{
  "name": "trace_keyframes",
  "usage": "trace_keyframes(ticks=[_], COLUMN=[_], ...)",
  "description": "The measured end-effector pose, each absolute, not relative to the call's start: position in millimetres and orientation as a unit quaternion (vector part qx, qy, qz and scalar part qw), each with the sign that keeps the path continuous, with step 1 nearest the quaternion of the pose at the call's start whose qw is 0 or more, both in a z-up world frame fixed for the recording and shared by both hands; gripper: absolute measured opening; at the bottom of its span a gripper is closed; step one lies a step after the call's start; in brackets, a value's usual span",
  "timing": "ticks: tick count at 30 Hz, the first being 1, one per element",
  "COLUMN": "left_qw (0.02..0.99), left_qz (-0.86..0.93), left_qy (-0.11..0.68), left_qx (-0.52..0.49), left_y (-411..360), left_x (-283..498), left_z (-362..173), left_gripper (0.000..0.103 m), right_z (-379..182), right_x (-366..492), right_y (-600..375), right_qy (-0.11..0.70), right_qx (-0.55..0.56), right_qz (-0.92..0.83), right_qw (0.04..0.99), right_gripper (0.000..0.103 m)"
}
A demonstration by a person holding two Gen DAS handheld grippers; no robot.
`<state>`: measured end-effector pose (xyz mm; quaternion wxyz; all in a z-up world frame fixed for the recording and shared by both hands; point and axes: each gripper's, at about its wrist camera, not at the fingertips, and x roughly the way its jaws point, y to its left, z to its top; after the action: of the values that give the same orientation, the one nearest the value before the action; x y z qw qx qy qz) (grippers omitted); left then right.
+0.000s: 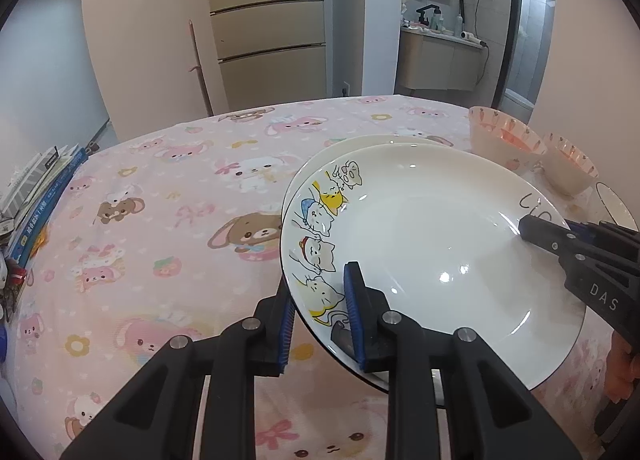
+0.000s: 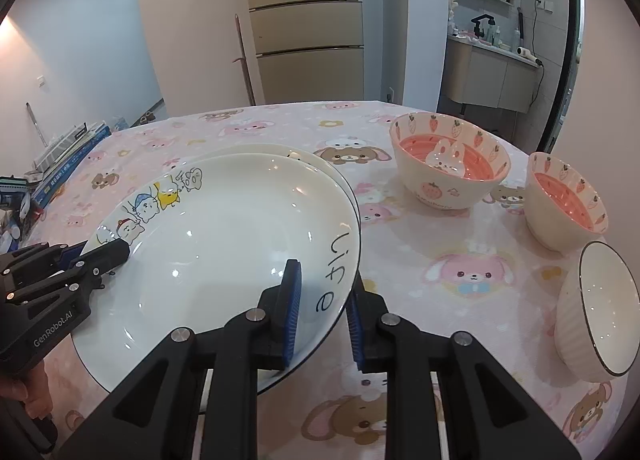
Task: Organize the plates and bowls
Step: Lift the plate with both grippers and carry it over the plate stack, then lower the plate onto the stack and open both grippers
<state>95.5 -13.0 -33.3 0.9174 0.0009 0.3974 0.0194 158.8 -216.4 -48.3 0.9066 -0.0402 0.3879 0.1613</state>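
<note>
Nearby, three bowls: two strawberry bowls (image 2: pixel 450 168) (image 2: pixel 566 202), white bowl (image 2: pixel 596 312) (tilted).

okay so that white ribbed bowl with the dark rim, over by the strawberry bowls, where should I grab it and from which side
Take the white ribbed bowl by its rim, one finger inside and one outside. It stands upright and open, apart from the smaller strawberry bowl, so the thin wall is free to pinch. Probably come from above on the near edge with the right gripper, once it lets go of the cat plate.
</note>
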Motion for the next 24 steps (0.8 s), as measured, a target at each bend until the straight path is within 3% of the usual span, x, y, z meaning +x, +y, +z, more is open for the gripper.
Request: trace_keyframes(ticks=[24], left_qw=[0.914], left_qz=[0.036], left_qy=[0.404], left_qx=[0.0], left_y=[-17], left_x=[99], left_z=[-34], left_gripper=[0.028], right_z=[-51], right_x=[158], right_y=[-217], right_qy=[0.393], right_qx=[-0.046], right_qz=[0.156], right_qw=[0.905], right_gripper=[0.022])
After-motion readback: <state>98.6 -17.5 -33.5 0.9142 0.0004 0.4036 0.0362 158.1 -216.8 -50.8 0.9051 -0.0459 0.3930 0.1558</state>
